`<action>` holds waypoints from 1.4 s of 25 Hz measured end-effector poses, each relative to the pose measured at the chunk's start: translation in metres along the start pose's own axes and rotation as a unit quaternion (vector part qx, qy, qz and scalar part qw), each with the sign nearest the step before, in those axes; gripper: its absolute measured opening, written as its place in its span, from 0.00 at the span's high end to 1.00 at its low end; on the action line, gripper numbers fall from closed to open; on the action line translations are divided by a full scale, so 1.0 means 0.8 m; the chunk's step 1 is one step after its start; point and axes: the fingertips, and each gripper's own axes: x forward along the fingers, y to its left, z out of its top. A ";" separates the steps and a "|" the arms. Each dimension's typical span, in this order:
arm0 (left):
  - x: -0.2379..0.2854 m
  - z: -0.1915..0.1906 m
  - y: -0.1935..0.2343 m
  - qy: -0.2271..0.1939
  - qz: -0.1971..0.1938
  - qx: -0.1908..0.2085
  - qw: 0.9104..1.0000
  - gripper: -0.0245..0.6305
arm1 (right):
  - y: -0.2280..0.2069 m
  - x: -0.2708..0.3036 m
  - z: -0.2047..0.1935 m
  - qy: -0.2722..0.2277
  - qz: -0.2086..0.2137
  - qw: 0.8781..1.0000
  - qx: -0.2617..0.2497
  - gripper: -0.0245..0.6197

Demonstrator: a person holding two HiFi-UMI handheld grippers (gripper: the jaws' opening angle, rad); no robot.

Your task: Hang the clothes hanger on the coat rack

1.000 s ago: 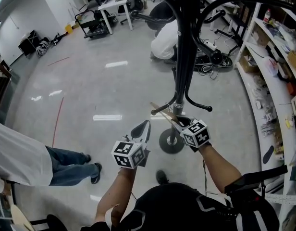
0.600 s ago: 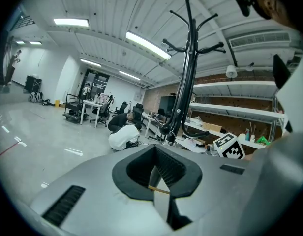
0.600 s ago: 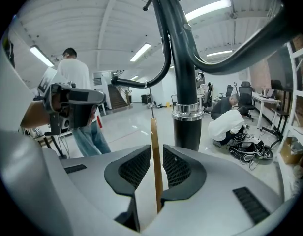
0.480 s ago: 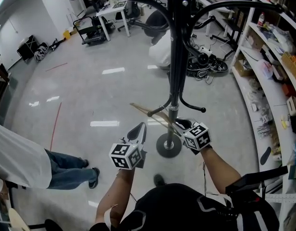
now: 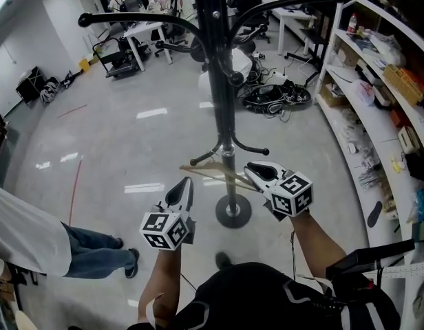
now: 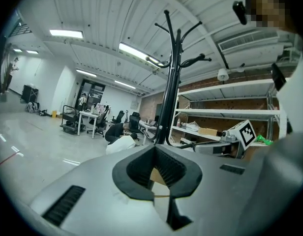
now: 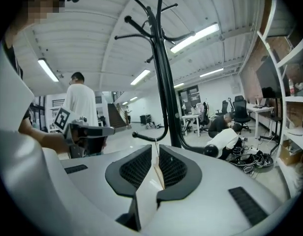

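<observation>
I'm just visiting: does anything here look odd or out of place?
The wooden hanger is on no hook: the right gripper clamps it low beside the coat rack pole, far under the top hooks. Behind the rack, cables lie in a tangle on the floor.

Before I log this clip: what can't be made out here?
Hook of the hanger: head view, too thin, lost against the coat rack pole.
Top of the coat rack: head view, cut off by the upper edge.
Body of the hanger: right gripper view, mostly hidden by jaws of the right gripper, shut on it.
</observation>
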 end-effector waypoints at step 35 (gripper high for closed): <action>-0.299 -0.019 -0.273 -0.051 -0.089 0.043 0.994 0.96 | 0.234 -0.280 -0.008 -0.020 0.008 1.000 -0.020 0.95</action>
